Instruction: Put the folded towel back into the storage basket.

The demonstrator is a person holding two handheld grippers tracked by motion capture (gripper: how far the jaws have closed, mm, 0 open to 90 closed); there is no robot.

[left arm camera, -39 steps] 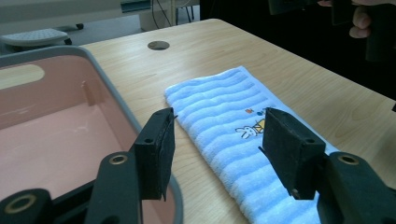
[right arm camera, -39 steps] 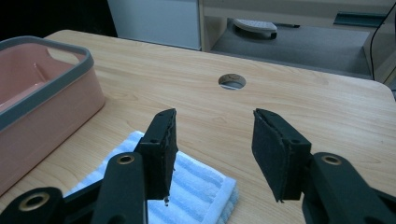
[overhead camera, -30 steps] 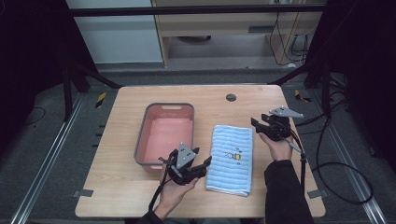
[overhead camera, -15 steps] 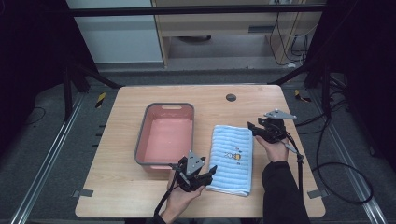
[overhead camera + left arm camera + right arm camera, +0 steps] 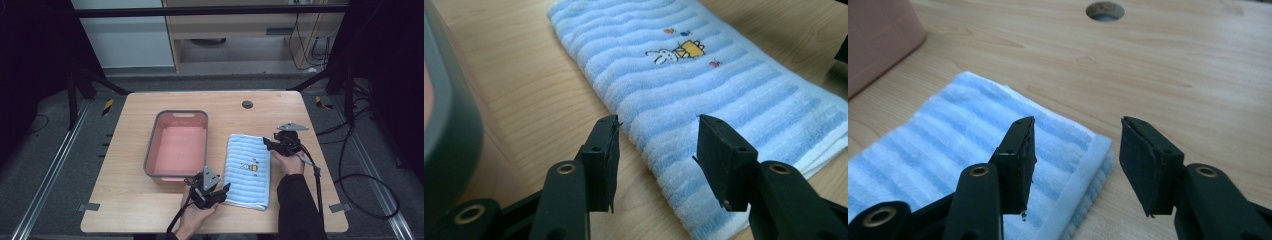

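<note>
Both hands have come down toward the table since the earlier frames. High view: left gripper (image 5: 223,190) at the near left corner of the folded blue towel (image 5: 248,170), right gripper (image 5: 268,143) at its far right corner; pink tub (image 5: 176,147) alongside. Left gripper view: jaws apart, just been closing, straddling the towel (image 5: 704,95) edge, not yet pinching. Right gripper view: jaws apart over the towel (image 5: 938,145) corner. Judged: corner grasps imminent.
</note>
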